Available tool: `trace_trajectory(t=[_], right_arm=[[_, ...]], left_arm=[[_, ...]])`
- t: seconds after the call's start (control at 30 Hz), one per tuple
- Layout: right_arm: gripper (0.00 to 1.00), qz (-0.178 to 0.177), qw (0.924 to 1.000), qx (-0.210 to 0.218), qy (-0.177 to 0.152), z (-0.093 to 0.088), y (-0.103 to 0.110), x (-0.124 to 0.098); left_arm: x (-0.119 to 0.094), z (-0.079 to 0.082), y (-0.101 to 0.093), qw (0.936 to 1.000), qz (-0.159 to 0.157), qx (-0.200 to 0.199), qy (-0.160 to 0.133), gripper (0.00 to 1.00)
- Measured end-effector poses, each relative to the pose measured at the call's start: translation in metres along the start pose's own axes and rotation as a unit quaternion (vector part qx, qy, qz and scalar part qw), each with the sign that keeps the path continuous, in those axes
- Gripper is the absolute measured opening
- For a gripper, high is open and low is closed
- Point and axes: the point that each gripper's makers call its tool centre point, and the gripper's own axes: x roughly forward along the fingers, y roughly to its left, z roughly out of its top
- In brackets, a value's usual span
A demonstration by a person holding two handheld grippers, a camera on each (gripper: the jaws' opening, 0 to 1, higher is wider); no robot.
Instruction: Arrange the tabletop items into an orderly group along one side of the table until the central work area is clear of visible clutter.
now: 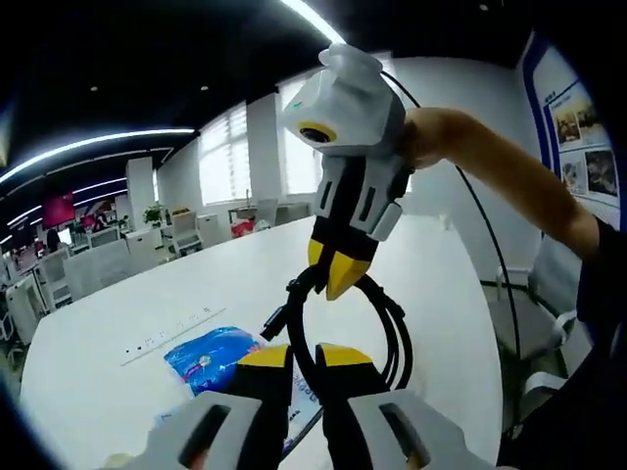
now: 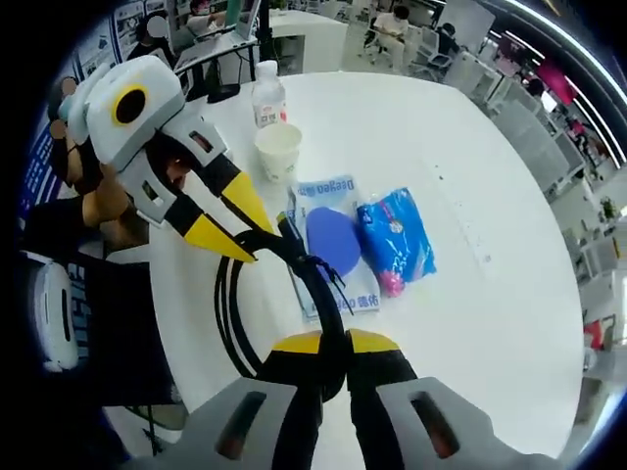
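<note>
The white table (image 2: 490, 196) is my landmark, and most of its top lies bare. Toward its far side from my right claw stand a paper cup (image 2: 279, 149) and, just behind it, a clear bottle (image 2: 267, 96), already close together as a group. Nearer the table's middle lie a flat packet with a blue disc on it (image 2: 331, 245) and, touching its side, a blue bag (image 2: 397, 240); I judge these still count as clutter to shift.

Smallest is the black coiled cable (image 2: 257, 294), and it hangs above the table's near edge, off the surface, because both my claws carry it. My right claw (image 2: 333, 343) is clenched on one part of the loop, its yellow tips pinched together around the cord. My left claw (image 1: 302, 354) grips the opposite part of the loop the same way. I hold it at two points, I think, so the coil keeps its shape rather than springing apart before I set it beside the cup.
</note>
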Motion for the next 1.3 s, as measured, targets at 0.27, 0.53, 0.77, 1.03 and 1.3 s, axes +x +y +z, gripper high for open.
trace_trajectory(t=[0.27,0.53,0.77,1.03,1.3], right_arm=[[0.05,-0.006,1.0000,0.001,-0.003,0.000,0.001,-0.007],[0.05,-0.002,1.0000,0.001,0.003,-0.003,0.004,-0.005],[0.05,0.004,1.0000,-0.001,0.005,-0.010,0.012,-0.003],[0.05,0.009,0.9998,-0.002,0.018,-0.024,0.024,0.000],[0.05,0.007,0.9995,-0.009,0.029,-0.031,0.033,-0.001]], left_arm=[[-0.002,0.007,-0.004,0.9999,-0.002,0.008,-0.006,0.07],[-0.004,0.003,-0.010,0.9999,-0.008,0.010,-0.005,0.08],[-0.006,-0.002,-0.020,0.9998,-0.016,0.012,-0.004,0.08],[-0.001,-0.009,-0.028,0.9992,-0.035,0.019,0.006,0.08],[-0.003,-0.015,-0.040,0.9988,-0.043,0.020,0.007,0.08]])
